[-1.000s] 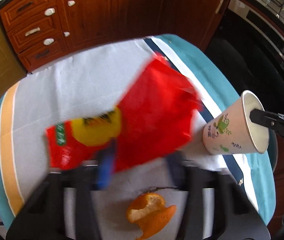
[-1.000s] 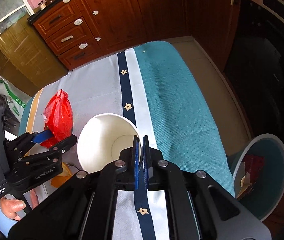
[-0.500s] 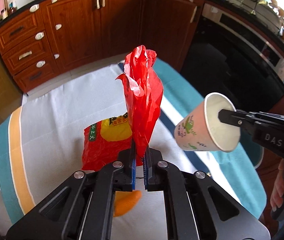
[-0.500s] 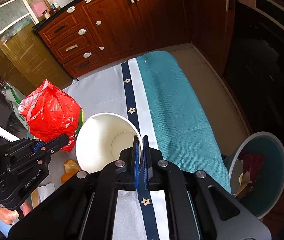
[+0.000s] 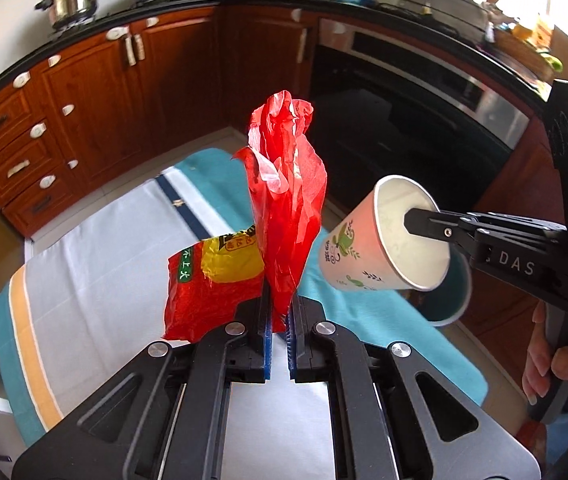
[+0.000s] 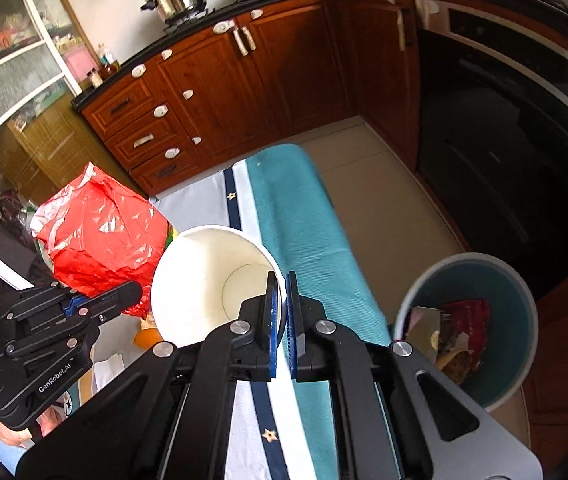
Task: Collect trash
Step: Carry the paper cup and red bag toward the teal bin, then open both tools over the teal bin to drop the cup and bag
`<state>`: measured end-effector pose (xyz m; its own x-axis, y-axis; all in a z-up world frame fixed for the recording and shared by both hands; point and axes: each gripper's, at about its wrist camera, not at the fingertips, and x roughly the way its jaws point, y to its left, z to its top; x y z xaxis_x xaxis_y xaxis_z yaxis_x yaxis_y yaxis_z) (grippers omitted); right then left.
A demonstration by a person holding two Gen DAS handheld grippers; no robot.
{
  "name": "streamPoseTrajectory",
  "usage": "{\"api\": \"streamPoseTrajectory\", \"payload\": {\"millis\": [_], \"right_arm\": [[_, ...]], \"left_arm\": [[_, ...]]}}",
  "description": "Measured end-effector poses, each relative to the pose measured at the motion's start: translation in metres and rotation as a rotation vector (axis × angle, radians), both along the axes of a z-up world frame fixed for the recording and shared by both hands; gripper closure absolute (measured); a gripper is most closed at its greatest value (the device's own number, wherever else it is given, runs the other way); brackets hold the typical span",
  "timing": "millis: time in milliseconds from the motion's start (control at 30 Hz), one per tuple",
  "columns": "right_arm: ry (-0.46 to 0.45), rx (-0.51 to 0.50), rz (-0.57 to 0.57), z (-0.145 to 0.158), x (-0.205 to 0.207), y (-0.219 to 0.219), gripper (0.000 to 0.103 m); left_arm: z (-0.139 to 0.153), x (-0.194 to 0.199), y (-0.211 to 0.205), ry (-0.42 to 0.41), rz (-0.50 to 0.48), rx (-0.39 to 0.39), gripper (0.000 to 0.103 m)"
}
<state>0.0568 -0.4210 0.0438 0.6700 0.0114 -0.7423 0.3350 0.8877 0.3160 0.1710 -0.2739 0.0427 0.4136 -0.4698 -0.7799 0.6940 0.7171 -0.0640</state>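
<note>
I have the left tongs [image 5: 278, 312] clamped on the bottom edge of the red plastic bag [image 5: 285, 204]; gripping it low lets it stand up clear of the table [image 5: 104, 264] so nothing drags; a red-and-yellow snack wrapper [image 5: 208, 284] shows just left of and behind it, can't tell if it is pinched in too or lying on the cloth; the right tongs [image 6: 280, 316] are closed on the rim of the paper cup [image 6: 208, 276], one finger inside, one outside, so the cup rides tipped on its side with the mouth toward the camera; both items are airborne above the table; the bin [image 6: 479, 280] sits on the floor off the table's right edge, near side, open top, already holding scraps; I judge both loads are staged for that bin, the cup being closer; an orange peel [image 6: 146, 336] lies on the table near the left tongs, not yet collected; risk as I see it: the bag is floppy and may snag the cup.
</note>
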Motion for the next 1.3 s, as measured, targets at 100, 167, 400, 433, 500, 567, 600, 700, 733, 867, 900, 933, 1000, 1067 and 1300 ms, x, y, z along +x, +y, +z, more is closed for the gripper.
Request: {"api": "streamPoseTrajectory", "payload": {"millis": [100, 167, 400, 433, 500, 567, 600, 700, 733, 867, 900, 933, 1000, 1067, 1300], "right_arm": [[-0.011, 0.011, -0.046, 0.0, -0.025, -0.021, 0.099], [-0.012, 0.022, -0.082, -0.003, -0.043, -0.038, 0.099], [0.01, 0.032, -0.206, -0.019, -0.104, -0.097, 0.099], [0.016, 0.035, -0.225, -0.024, -0.112, -0.107, 0.099], [0.03, 0.041, -0.259, -0.034, -0.125, -0.125, 0.099], [0.045, 0.05, -0.288, -0.045, -0.135, -0.14, 0.099], [0.055, 0.056, -0.301, -0.051, -0.139, -0.147, 0.099], [0.08, 0.084, -0.328, -0.071, -0.146, -0.164, 0.099], [0.088, 0.091, -0.336, -0.077, -0.147, -0.168, 0.099], [0.128, 0.121, -0.361, -0.102, -0.146, -0.183, 0.099], [0.136, 0.127, -0.365, -0.107, -0.146, -0.186, 0.099], [0.142, 0.132, -0.367, -0.111, -0.145, -0.189, 0.099], [0.156, 0.135, -0.372, -0.118, -0.143, -0.193, 0.099], [0.169, 0.135, -0.376, -0.122, -0.135, -0.196, 0.099], [0.195, 0.134, -0.386, -0.133, -0.122, -0.206, 0.096]], "left_arm": [[0.0, -0.019, -0.028, 0.001, -0.059, 0.014, 0.097], [-0.002, -0.031, -0.049, 0.009, -0.099, 0.02, 0.097], [-0.02, -0.068, -0.13, 0.065, -0.239, 0.025, 0.097], [-0.025, -0.073, -0.14, 0.073, -0.254, 0.03, 0.097], [-0.034, -0.08, -0.16, 0.091, -0.279, 0.043, 0.097], [-0.046, -0.084, -0.178, 0.108, -0.298, 0.063, 0.097], [-0.052, -0.085, -0.185, 0.117, -0.306, 0.074, 0.097], [-0.07, -0.086, -0.2, 0.145, -0.32, 0.101, 0.097], [-0.077, -0.086, -0.204, 0.157, -0.325, 0.109, 0.097], [-0.097, -0.08, -0.216, 0.199, -0.33, 0.132, 0.097], [-0.1, -0.075, -0.219, 0.21, -0.332, 0.133, 0.097], [-0.105, -0.074, -0.223, 0.222, -0.334, 0.135, 0.097], [-0.112, -0.071, -0.228, 0.24, -0.337, 0.14, 0.097], [-0.117, -0.067, -0.233, 0.254, -0.341, 0.143, 0.097], [-0.133, -0.064, -0.244, 0.29, -0.356, 0.147, 0.096]]}}
